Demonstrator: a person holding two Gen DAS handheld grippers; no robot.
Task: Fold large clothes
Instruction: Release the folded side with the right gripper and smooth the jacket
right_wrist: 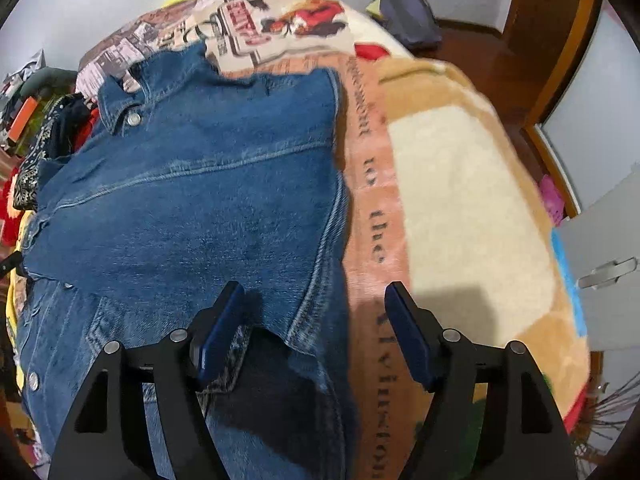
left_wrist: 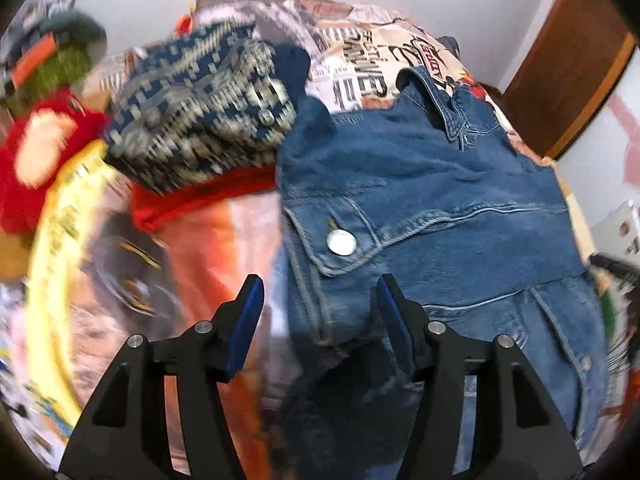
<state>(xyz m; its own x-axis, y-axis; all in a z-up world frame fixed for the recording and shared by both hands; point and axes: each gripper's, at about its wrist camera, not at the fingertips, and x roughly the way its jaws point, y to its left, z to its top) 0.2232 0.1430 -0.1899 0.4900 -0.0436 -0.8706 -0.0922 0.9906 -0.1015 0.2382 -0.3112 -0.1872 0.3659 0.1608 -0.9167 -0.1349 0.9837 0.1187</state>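
A blue denim jacket lies spread on a printed blanket, collar at the far end, and a chest pocket flap with a metal button faces up. My left gripper hangs open over the jacket's left edge, its blue pads clear of the cloth. In the right wrist view the same jacket fills the left half. My right gripper stands open astride the jacket's right side seam, one finger over denim and the other over the blanket.
A blue-and-cream patterned garment and red fleece pieces are heaped left of the jacket. A dark bag sits on the wooden floor beyond the bed. A wooden door frame and a grey cabinet door stand to the right.
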